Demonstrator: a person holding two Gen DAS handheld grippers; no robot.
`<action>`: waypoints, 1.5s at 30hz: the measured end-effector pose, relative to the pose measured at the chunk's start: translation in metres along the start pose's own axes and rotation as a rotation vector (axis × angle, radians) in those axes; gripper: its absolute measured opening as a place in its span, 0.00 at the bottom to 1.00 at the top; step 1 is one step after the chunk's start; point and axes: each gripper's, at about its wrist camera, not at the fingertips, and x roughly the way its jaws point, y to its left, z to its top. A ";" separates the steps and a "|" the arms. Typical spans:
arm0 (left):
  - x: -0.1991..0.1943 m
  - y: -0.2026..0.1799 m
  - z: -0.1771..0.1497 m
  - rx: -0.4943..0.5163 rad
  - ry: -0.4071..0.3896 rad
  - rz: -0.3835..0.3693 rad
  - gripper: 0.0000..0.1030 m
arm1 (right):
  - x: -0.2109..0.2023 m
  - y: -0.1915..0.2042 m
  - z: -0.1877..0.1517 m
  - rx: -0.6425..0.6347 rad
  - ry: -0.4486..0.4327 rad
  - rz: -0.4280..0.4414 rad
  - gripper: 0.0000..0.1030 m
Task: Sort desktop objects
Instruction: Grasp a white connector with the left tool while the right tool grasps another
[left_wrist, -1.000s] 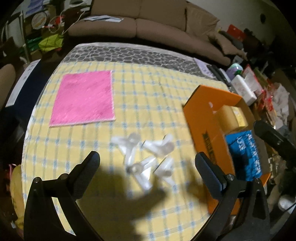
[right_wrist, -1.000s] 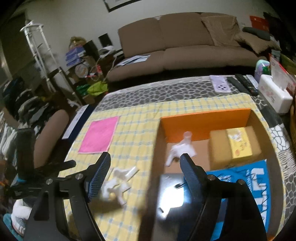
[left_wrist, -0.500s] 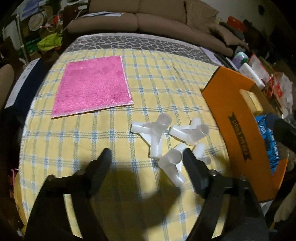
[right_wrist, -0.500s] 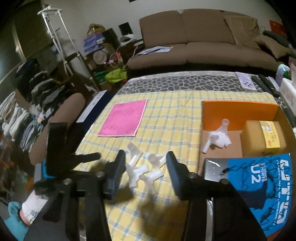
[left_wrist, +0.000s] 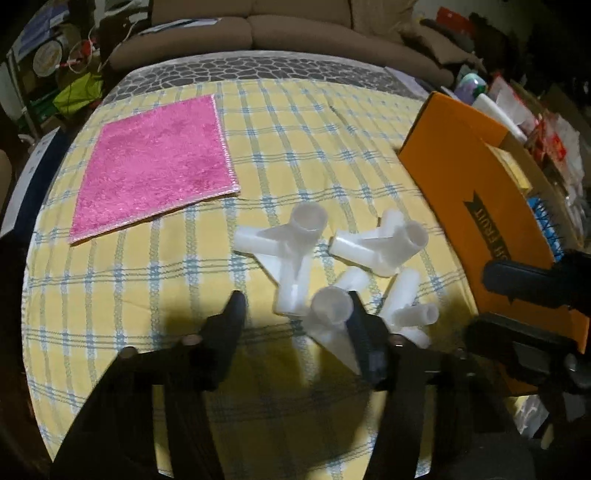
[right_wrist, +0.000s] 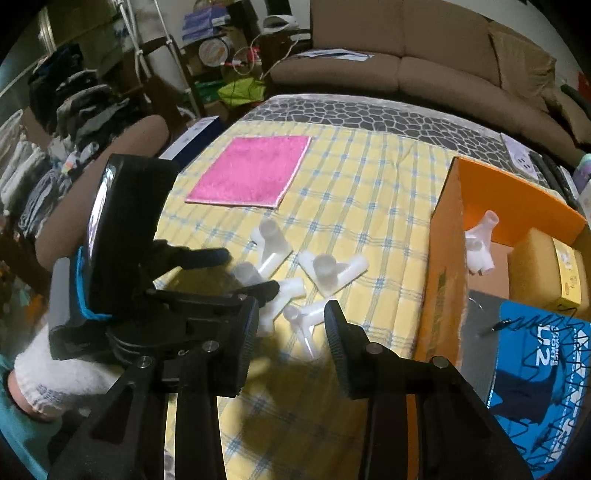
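Several white plastic pipe connectors lie in a cluster on the yellow checked tablecloth (left_wrist: 295, 162). My left gripper (left_wrist: 295, 306) is open, its fingers either side of the nearest connector (left_wrist: 328, 314); another connector (left_wrist: 291, 251) lies just beyond. In the right wrist view my right gripper (right_wrist: 291, 317) is open, just above a connector (right_wrist: 303, 321) at the cluster's near edge, with the left gripper (right_wrist: 243, 269) beside it. One connector (right_wrist: 480, 247) lies inside the orange box (right_wrist: 443, 236).
A pink cloth (left_wrist: 155, 166) lies flat at the far left of the table. The orange box (left_wrist: 480, 206) stands at the right, holding a yellow carton (right_wrist: 543, 269) and a blue package (right_wrist: 535, 362). A brown sofa (right_wrist: 424, 62) stands beyond the table.
Both grippers have dropped and moved in on the connector cluster. The left gripper's fingers have narrowed around the nearest connector. The right gripper has swung left from the box.
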 end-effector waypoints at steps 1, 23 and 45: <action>-0.001 -0.001 0.000 -0.003 -0.002 -0.014 0.33 | 0.002 -0.001 0.001 0.004 0.003 0.000 0.38; -0.008 0.028 0.002 -0.104 -0.004 -0.028 0.20 | 0.048 0.003 -0.012 0.021 0.094 -0.064 0.44; -0.057 0.031 0.022 -0.180 -0.107 -0.110 0.20 | 0.013 -0.009 0.005 0.132 -0.046 0.079 0.14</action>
